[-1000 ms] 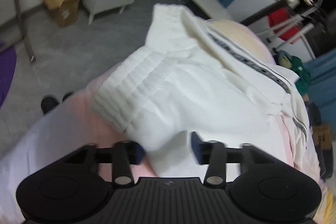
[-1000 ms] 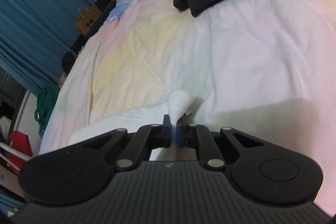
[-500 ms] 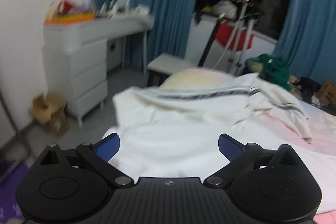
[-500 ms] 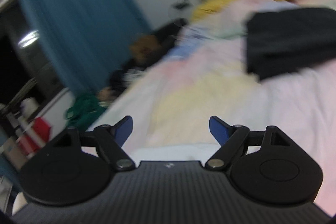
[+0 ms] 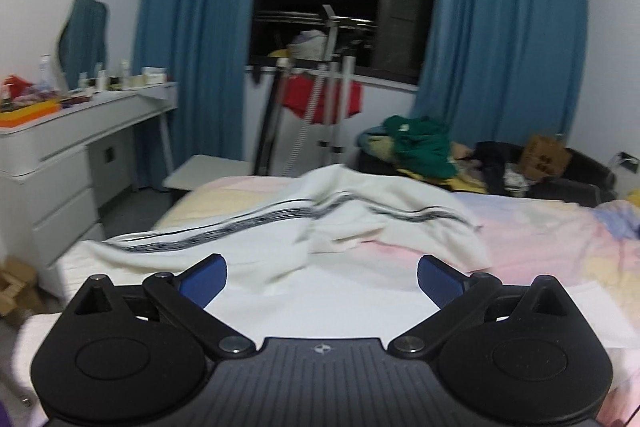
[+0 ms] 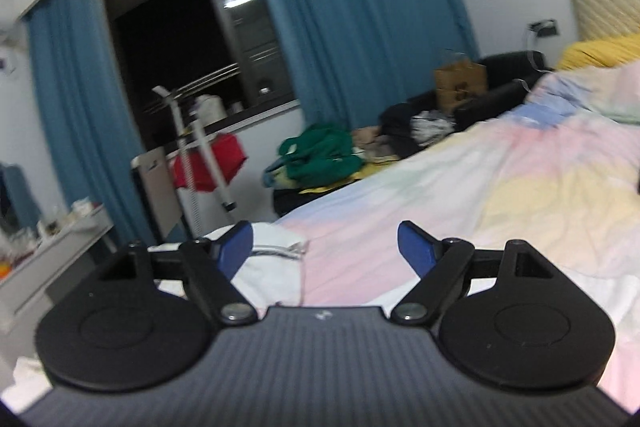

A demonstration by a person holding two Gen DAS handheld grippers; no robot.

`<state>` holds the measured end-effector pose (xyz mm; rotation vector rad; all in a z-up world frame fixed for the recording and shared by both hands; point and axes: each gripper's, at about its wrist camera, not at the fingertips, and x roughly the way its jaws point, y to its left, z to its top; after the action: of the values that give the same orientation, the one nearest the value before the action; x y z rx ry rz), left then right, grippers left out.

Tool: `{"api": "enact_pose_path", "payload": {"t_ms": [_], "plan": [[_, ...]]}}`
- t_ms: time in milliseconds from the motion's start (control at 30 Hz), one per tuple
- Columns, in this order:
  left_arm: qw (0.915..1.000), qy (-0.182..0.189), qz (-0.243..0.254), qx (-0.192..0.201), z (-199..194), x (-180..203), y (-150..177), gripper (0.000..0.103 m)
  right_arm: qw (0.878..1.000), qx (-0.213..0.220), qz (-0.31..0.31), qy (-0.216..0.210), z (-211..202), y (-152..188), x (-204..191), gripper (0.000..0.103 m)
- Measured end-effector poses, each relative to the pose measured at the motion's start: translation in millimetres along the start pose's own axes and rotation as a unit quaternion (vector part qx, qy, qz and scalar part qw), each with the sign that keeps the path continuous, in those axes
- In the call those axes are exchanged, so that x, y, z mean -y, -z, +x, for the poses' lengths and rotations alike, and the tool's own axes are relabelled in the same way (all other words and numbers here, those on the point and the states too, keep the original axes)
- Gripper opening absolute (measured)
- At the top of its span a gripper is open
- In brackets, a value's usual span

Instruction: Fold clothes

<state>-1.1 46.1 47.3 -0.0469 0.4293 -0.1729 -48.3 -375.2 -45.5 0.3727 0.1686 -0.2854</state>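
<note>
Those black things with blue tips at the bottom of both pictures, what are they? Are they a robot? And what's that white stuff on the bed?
They are not a robot. A person holds a grabbing tool in each hand, and each tool has a small camera looking out over its two blue-tipped fingers. One picture comes from the left gripper, the other from the right gripper. Both have just opened their jaws wide, and nothing is between them, so nothing is being held now. In front lies a bed with a pastel cover. The white stuff is a white garment with dark stripes, lying loose and rumpled on it, waiting to be folded. Behind are blue curtains and a drying rack with something red on it.
</note>
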Motion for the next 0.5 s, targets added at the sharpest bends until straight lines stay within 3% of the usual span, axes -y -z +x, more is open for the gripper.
{"api": "enact_pose_path", "payload": {"t_ms": [300,500], "plan": [[0.9992,0.024,0.031,-0.007,59.8,74.1,18.7,0.102,0.998,-0.024,-0.039,-0.044,13.4,18.2,-25.8,0.082],[0.9993,0.008,0.032,-0.02,92.0,79.3,42.4,0.102,0.995,-0.037,-0.069,-0.06,17.5,29.4,-40.3,0.082]]}}
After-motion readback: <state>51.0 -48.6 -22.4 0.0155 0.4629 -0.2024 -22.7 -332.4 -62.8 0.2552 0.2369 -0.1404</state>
